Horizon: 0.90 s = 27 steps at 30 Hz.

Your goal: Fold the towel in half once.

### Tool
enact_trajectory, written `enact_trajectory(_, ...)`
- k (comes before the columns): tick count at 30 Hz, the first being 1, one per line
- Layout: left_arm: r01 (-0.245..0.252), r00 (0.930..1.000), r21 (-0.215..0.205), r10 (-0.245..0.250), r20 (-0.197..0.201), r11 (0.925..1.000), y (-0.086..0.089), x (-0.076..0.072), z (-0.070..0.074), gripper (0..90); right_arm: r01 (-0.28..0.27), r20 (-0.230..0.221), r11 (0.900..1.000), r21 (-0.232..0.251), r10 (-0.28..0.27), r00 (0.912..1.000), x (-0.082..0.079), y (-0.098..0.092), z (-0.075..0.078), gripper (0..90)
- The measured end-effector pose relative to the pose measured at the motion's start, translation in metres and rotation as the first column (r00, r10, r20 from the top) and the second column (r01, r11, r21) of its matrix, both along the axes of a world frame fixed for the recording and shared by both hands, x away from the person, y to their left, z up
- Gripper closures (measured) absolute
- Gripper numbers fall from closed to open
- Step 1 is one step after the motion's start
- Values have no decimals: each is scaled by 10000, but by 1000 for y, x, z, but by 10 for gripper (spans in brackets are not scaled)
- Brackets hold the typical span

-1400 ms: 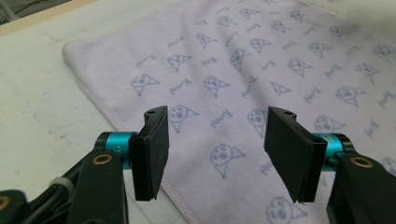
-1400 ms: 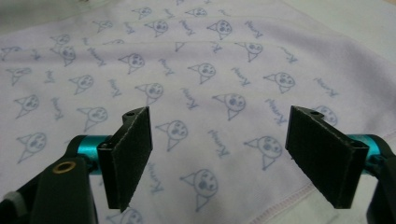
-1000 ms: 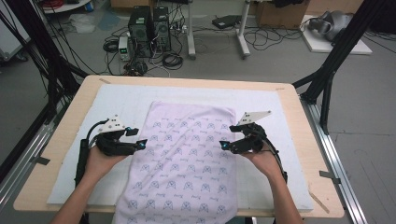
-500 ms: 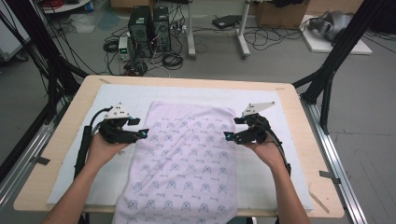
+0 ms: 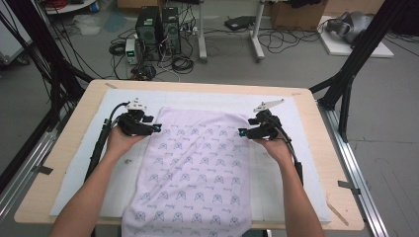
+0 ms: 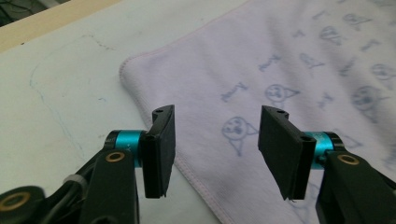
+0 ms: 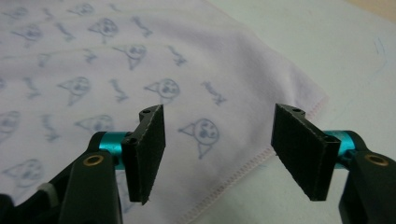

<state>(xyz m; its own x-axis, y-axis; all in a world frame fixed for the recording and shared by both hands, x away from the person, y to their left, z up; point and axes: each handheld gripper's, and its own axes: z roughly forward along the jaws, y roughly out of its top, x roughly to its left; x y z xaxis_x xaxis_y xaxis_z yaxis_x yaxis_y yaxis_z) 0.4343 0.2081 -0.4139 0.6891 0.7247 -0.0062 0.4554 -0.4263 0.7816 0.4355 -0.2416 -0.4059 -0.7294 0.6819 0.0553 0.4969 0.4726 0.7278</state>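
Note:
A pale lilac towel [image 5: 197, 168] printed with small blue animal faces lies flat on the table, its near end hanging over the front edge. My left gripper [image 5: 157, 128] hovers at the towel's left hem close to the far left corner [image 6: 126, 70]. Its jaws have just been closing and stand open, with the hem [image 6: 196, 179] passing below the gap, unpinched. My right gripper [image 5: 240, 132] hovers at the right hem near the far right corner [image 7: 320, 98]. Its jaws have also just been closing, still open over the towel [image 7: 205, 130] with nothing gripped.
A white mat [image 5: 89, 163] covers the wooden table [image 5: 59, 153] under the towel. Black frame posts [image 5: 346, 84] stand at the table's far corners, metal rails run along both sides, and computers [image 5: 158, 24] with cables sit on the floor beyond.
Both hands have moved away from the person along the towel's side hems toward its far corners. Both pairs of jaws stand narrower than before.

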Motion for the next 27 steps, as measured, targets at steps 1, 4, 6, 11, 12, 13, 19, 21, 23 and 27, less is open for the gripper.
enact_trajectory(1, -117, 9999, 85, 117, 19, 9999, -2, 2, -3, 488, 58, -35, 10000, -81, -58, 10000, 3, 0, -4, 359)
enact_trajectory(4, -415, 9989, 379, 422, -197, 9984, -4, 11, -14, 523, 342, -178, 9988, -352, -348, 9992, 9, 0, -14, 385)
enact_trajectory(6, -578, 9973, 699, 608, -403, 9959, -4, 14, -21, 561, 589, -258, 9971, -473, -602, 9979, 12, -1, -18, 411)
enact_trajectory(11, -679, 9958, 551, 710, -579, 9962, -5, 15, -27, 676, 1084, -601, 9922, -615, -1121, 9919, 19, 1, -30, 540)
enact_trajectory(12, -628, 9963, 629, 662, -544, 9960, -7, 15, -27, 716, 1089, -584, 9915, -715, -1131, 9919, 19, 3, -32, 560)
enact_trajectory(13, -582, 9965, 651, 618, -560, 9962, -8, 15, -26, 761, 1196, -521, 9910, -603, -1228, 9911, 19, 2, -32, 624)
enact_trajectory(19, -667, 9947, 511, 705, -755, 9965, -5, 14, -24, 862, 965, -811, 9951, -198, -978, 9919, 18, 1, -31, 856)
enact_trajectory(21, -694, 9947, 421, 724, -724, 9967, 0, 13, -20, 863, 873, -676, 9957, -309, -893, 9937, 16, 2, -28, 858)
enact_trajectory(23, -716, 9957, 244, 729, -571, 9971, 5, 11, -13, 864, 912, -552, 9958, -68, -915, 9943, 14, -1, -22, 858)
enact_trajectory(27, -513, 9985, 68, 514, -202, 9987, 11, 0, 4, 863, 737, -174, 9961, 489, -730, 9972, 8, -8, -6, 858)
